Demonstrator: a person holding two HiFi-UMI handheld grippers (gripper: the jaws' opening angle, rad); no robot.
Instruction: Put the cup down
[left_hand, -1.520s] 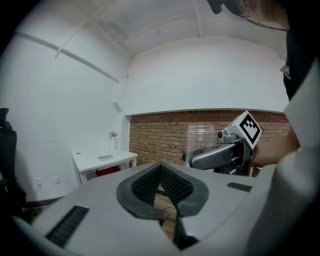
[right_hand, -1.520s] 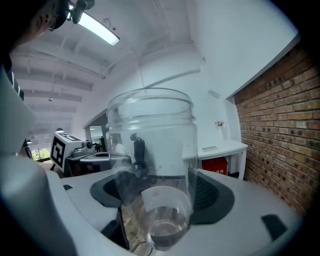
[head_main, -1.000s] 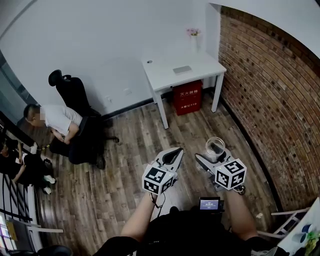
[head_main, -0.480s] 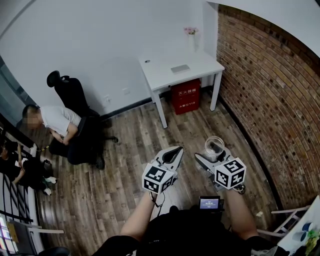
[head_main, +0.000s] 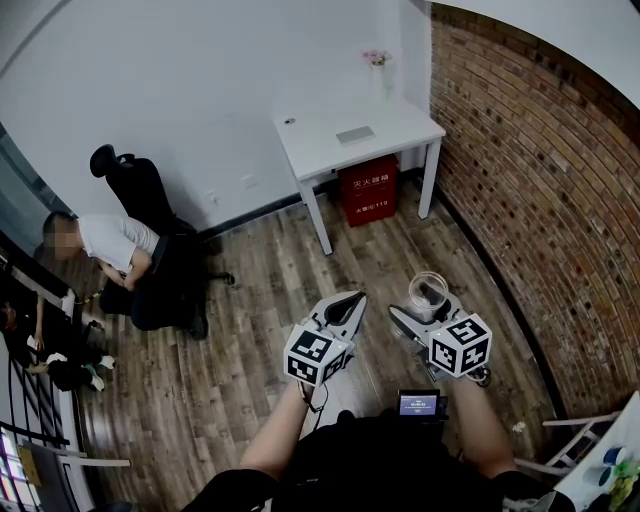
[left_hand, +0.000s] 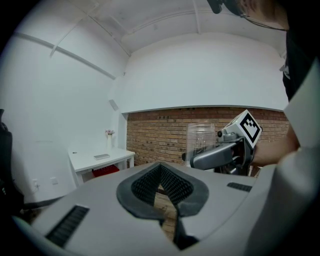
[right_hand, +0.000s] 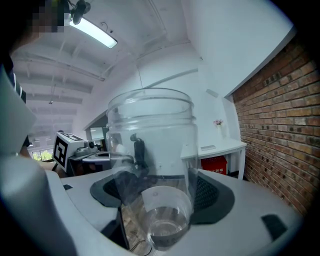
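Cup (right_hand: 150, 145): clear, clamped in my right gripper (right_hand: 162, 195).
Left gripper (left_hand: 162, 189): closed on nothing.
Red box (head_main: 368, 188): white print, illegible.

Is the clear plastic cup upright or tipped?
Upright: the clear plastic cup stands vertical in the left gripper view, open mouth up.

The room is bright with soft, even light. A long ceiling lamp (right_hand: 92, 31) glows white in the right gripper view. Every picture bends at the edges, with dark corners. The see-through cup (right_hand: 152, 150), seen up close, looks blurry.
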